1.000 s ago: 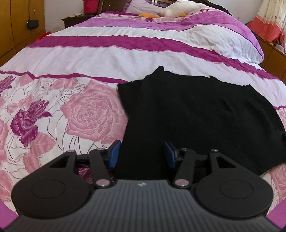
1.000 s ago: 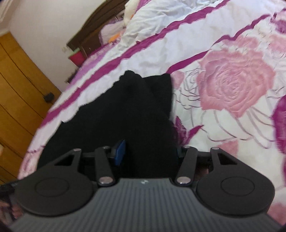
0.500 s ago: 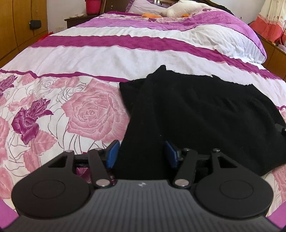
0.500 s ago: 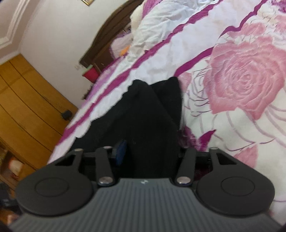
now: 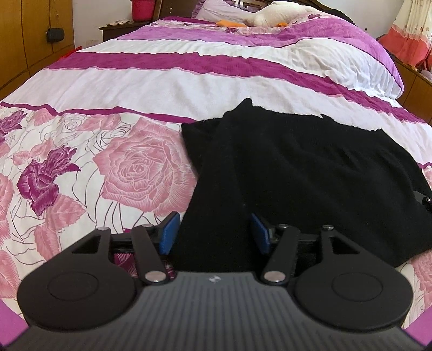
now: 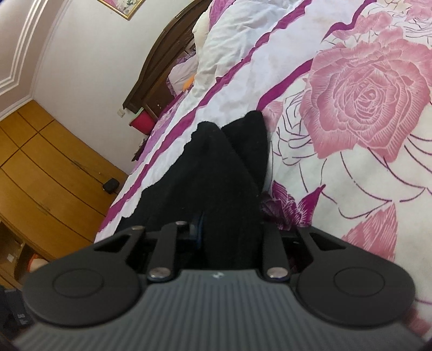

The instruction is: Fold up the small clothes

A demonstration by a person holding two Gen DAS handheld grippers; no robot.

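Left gripper [image 5: 214,232]: I read it as grasping a fold of the black garment [image 5: 305,172], cloth bunched between its blue pads [image 5: 168,233].
Right gripper [image 6: 229,232]: black cloth fills the gap; only one blue pad [image 6: 198,226] shows, so I cannot tell whether it is clenched.
Garment: spread ahead of both grippers on the rose-print bedspread [image 5: 129,167], a fold rising toward each.
Beyond: pillows [image 5: 272,16] at the far end, wooden wardrobe [image 6: 46,172] at my right gripper's left.
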